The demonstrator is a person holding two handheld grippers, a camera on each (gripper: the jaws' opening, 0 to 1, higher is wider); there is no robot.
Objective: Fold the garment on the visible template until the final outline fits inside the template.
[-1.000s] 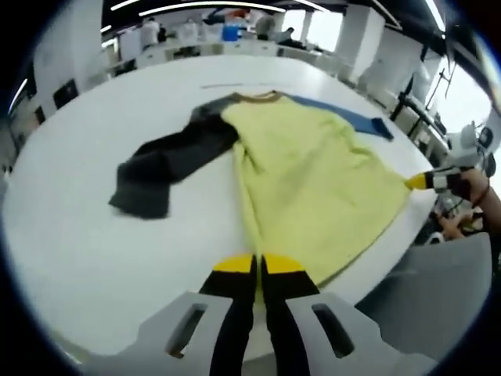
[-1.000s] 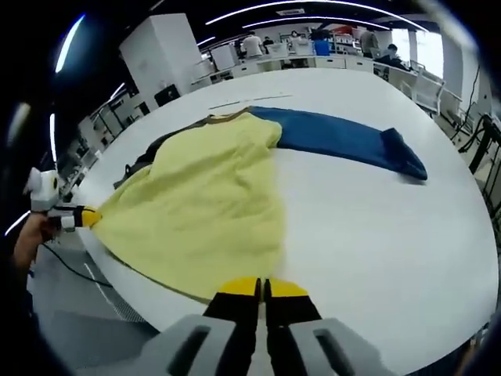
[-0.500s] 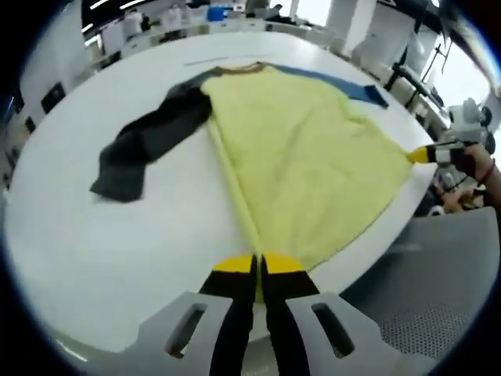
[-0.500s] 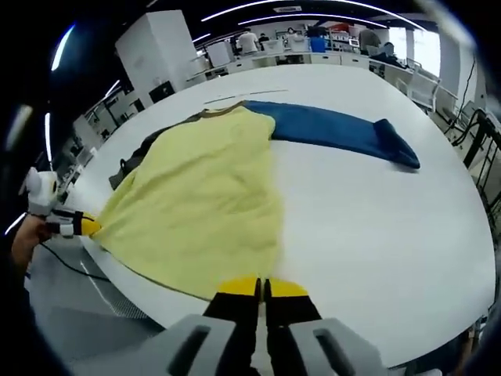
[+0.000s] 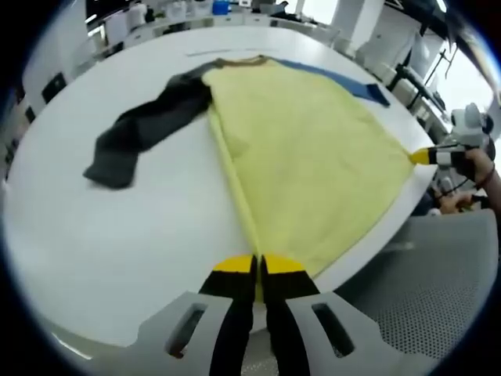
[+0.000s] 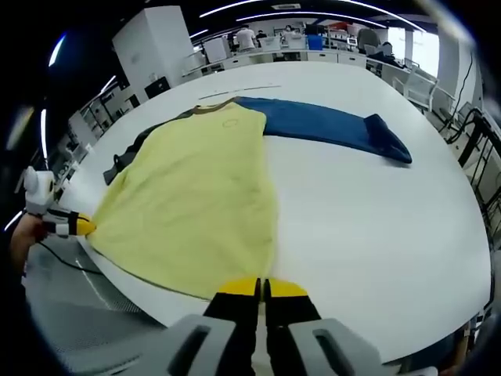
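Note:
A garment with a yellow body [image 5: 313,149], a dark grey sleeve [image 5: 141,133] and a blue sleeve [image 5: 344,82] lies flat on the white round table [image 5: 117,227], collar [image 5: 239,60] pointing away. My left gripper [image 5: 257,270] is shut on one hem corner at the near table edge. My right gripper [image 6: 261,290] is shut on the other hem corner. In the right gripper view the yellow body [image 6: 196,196] is spread wide, with the blue sleeve [image 6: 329,125] stretched right and the grey sleeve [image 6: 129,153] partly hidden behind it. Each gripper appears in the other's view: right [image 5: 427,157], left [image 6: 78,225].
A thin dark line [image 6: 239,92] is marked on the table beyond the collar. A person's hand [image 5: 473,164] holds the right gripper off the table edge. A grey chair seat [image 5: 438,274] sits below the edge. Desks and people [image 6: 258,39] stand far back.
The hem has been drawn toward the near table edge and the yellow body now lies flatter and wider. Both views have shifted back; both grippers stay shut on the hem.

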